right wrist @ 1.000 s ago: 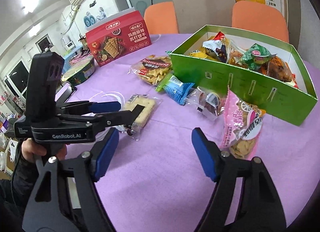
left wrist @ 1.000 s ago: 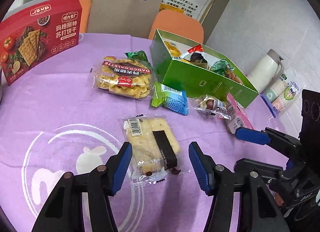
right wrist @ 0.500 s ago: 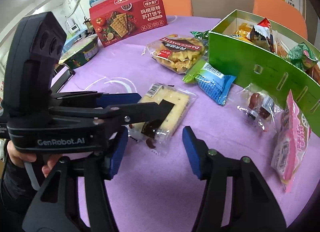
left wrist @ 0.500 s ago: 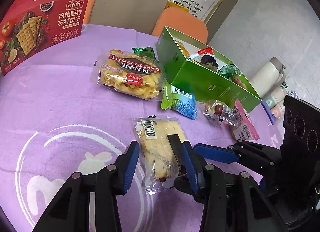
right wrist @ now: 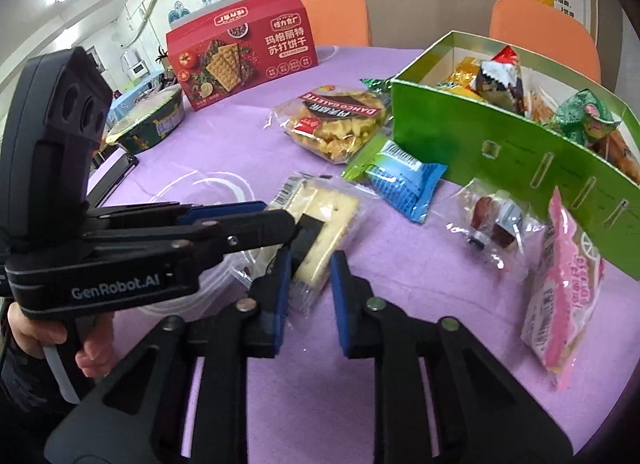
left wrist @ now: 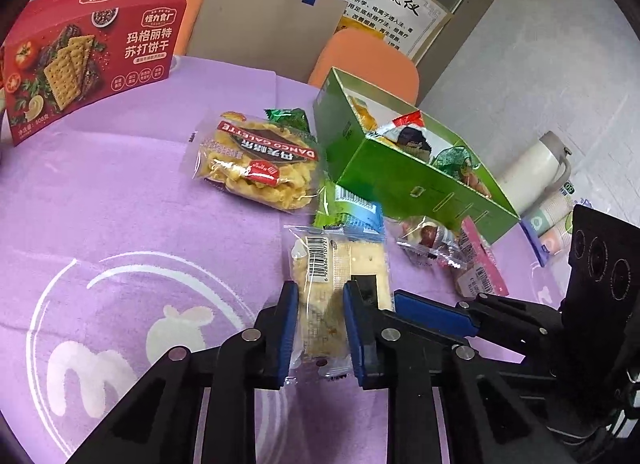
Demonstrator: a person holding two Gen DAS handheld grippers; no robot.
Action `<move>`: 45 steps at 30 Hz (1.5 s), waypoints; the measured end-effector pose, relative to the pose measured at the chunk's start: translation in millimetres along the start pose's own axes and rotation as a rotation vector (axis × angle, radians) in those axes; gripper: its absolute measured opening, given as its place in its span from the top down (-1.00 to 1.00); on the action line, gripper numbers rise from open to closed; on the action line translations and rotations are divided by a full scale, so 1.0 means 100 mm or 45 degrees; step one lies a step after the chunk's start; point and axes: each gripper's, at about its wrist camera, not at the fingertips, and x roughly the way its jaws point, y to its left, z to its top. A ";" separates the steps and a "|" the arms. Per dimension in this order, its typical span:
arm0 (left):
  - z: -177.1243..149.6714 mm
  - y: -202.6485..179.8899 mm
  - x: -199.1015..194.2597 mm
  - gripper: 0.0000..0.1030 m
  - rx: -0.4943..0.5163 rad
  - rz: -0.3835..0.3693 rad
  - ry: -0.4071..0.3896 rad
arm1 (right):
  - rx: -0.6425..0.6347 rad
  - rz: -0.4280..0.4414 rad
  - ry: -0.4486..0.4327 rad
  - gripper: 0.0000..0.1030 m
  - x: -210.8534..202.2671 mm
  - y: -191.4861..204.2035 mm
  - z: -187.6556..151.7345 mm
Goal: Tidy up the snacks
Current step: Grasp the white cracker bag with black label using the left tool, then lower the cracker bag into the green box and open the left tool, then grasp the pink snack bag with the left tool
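Both pairs of fingers have closed in on the cracker packet (left wrist: 340, 276) over the last second. The left gripper (left wrist: 320, 328) now clenches its near end between blue pads. The right gripper (right wrist: 306, 284) has narrowed around the same end, though whether it truly pinches the wrapper I cannot tell. The packet lies on the purple tabletop (left wrist: 120, 204), with the blue wafer pack (right wrist: 404, 184) at its one o'clock and the green box (right wrist: 500, 160) further out at two o'clock. With a grip made, lifting toward that box looks like the next step.
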 end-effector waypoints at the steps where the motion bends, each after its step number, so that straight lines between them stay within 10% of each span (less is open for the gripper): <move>1: 0.02 -0.03 -0.01 0.66 0.008 -0.008 -0.005 | 0.013 -0.007 -0.010 0.60 -0.04 -0.04 0.01; 24: 1.36 -1.22 0.55 0.67 0.236 -0.148 -0.120 | 0.234 -0.202 -0.367 0.62 -0.82 -1.23 0.76; 26: 1.39 -1.20 0.66 0.50 0.246 -0.152 -0.118 | 0.233 -0.225 -0.360 0.52 -0.72 -1.34 0.79; 30: 1.32 -1.12 0.68 -0.72 0.235 -0.004 -0.159 | 0.195 -0.347 -0.311 -0.37 -0.60 -1.44 0.72; 45: 1.14 -1.23 0.10 -0.79 0.307 0.086 -0.234 | 0.224 -0.342 -0.433 -0.99 -1.33 -1.28 0.48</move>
